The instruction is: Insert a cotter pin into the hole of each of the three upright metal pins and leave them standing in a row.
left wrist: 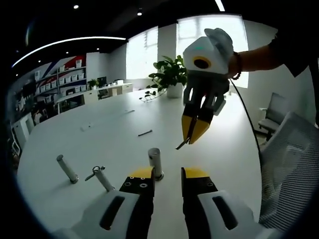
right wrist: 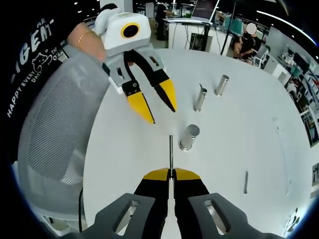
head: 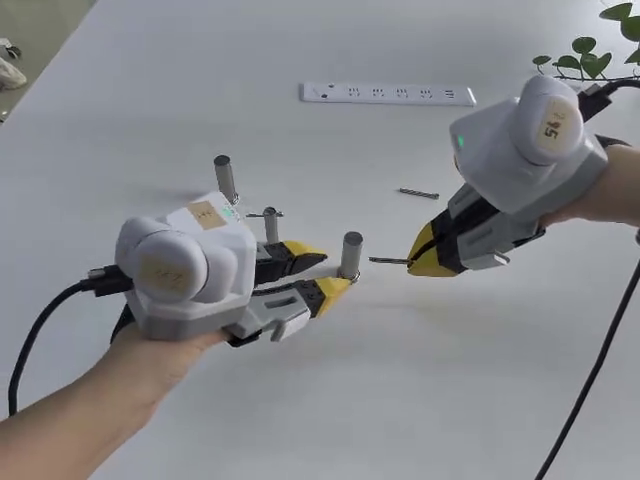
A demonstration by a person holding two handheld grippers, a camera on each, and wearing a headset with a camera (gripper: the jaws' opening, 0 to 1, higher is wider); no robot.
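Three upright metal pins stand in a row: a far one [head: 225,178], a middle one [head: 271,226] with a cotter pin through its top, and a near one [head: 351,255]. My left gripper [head: 322,273] is open, its yellow tips just short of the near pin [left wrist: 155,161]. My right gripper [head: 422,262] is shut on a cotter pin [head: 387,261] that points at the near pin from the right, its tip a little short of it. In the right gripper view the held cotter pin [right wrist: 170,149] reaches toward the near pin [right wrist: 189,137], with the left gripper [right wrist: 157,107] open beyond it.
A loose cotter pin [head: 419,193] lies on the white table behind the right gripper. A white power strip [head: 388,94] sits farther back, and a plant [head: 590,55] is at the far right. A mesh chair [right wrist: 65,124] stands by the table edge.
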